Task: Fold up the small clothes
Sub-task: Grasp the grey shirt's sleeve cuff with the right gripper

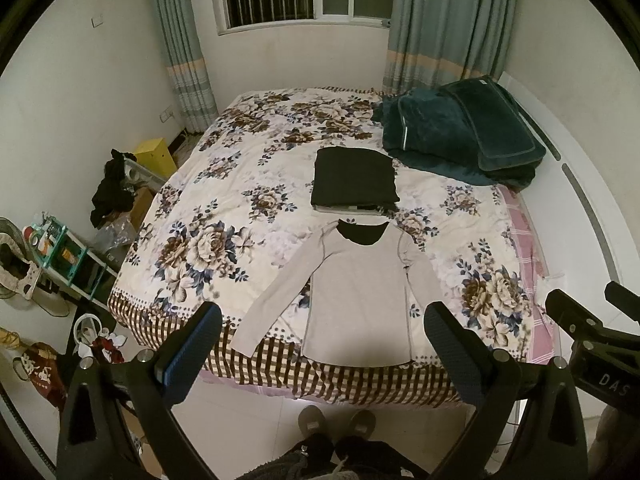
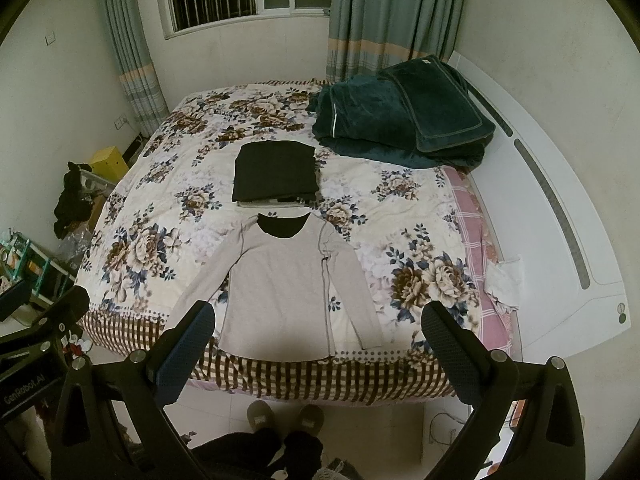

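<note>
Floral bedspread (image 1: 248, 184); teal blanket (image 1: 440, 136) (far corner); yellow box (image 1: 155, 155); curtains (image 1: 444, 20)

Shirt (image 1: 352, 292) flat at bed's (image 1: 224, 184) near edge, folded stack (image 1: 354, 178) just behind, blanket heap (image 1: 460, 136) far right.

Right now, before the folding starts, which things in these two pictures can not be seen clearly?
- Stack under the black garment: only thin edges show in both views; the garment covers them.
- Shirt, left sleeve end: right wrist view, hidden behind the right gripper finger.
- White cloth at the bed edge: right wrist view, too small to identify.
</note>
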A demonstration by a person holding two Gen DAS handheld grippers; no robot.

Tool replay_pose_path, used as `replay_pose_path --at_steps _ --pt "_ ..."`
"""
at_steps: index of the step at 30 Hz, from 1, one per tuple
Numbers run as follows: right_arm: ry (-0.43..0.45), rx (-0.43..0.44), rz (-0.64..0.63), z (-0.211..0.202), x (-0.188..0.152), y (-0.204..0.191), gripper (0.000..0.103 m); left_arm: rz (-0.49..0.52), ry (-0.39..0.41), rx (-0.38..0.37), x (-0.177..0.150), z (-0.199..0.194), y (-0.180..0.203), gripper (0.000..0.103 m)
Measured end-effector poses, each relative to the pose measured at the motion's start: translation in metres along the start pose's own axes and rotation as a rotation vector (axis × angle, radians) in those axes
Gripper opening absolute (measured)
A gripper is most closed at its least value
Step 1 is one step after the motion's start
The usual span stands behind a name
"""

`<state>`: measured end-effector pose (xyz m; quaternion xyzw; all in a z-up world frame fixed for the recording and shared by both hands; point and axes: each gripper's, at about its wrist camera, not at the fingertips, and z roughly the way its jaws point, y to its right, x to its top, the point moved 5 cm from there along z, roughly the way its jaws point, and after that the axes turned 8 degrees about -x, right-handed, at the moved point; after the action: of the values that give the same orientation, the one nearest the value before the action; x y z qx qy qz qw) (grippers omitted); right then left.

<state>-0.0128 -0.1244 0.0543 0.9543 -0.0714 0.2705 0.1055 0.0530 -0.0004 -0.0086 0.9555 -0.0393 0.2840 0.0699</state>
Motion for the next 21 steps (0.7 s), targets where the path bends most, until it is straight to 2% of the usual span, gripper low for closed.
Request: replay_pose_path --at_steps 4,7,9,11,12,14,17,21 --pt "0.001 0.000 0.002 0.004 -0.007 0.001 0.103 0.000 0.003 -0.003 0.008 0.003 0.002 0.103" --pt "-0.006 0.002 0.016 0.002 0.008 0.001 0.103 0.004 -0.001 -0.012 0.013 0.008 0.004 0.103" --pt "-0.013 0.008 0.032 0.004 0.012 0.006 0.103 0.003 0.008 -0.008 0.004 0.010 0.004 0.103" --pt "-0.035 0.018 0.070 0.013 0.037 0.004 0.103 0.000 0.032 0.006 0.008 0.021 0.002 0.103" --pt "-0.049 0.019 0.087 0.023 0.029 0.009 0.103 0.001 0.045 0.022 0.012 0.030 -0.001 0.103" --pt "-0.100 0.019 0.151 0.055 0.031 0.020 0.103 0.012 0.065 0.050 0.009 0.049 -0.006 0.103" --pt "-0.196 -0.034 0.268 0.127 0.008 0.054 0.103 0.042 0.074 0.086 0.008 0.094 -0.015 0.103" --pt "-0.357 -0.079 0.434 0.228 -0.031 0.102 0.103 0.059 0.020 0.108 -0.008 0.170 -0.028 0.103"
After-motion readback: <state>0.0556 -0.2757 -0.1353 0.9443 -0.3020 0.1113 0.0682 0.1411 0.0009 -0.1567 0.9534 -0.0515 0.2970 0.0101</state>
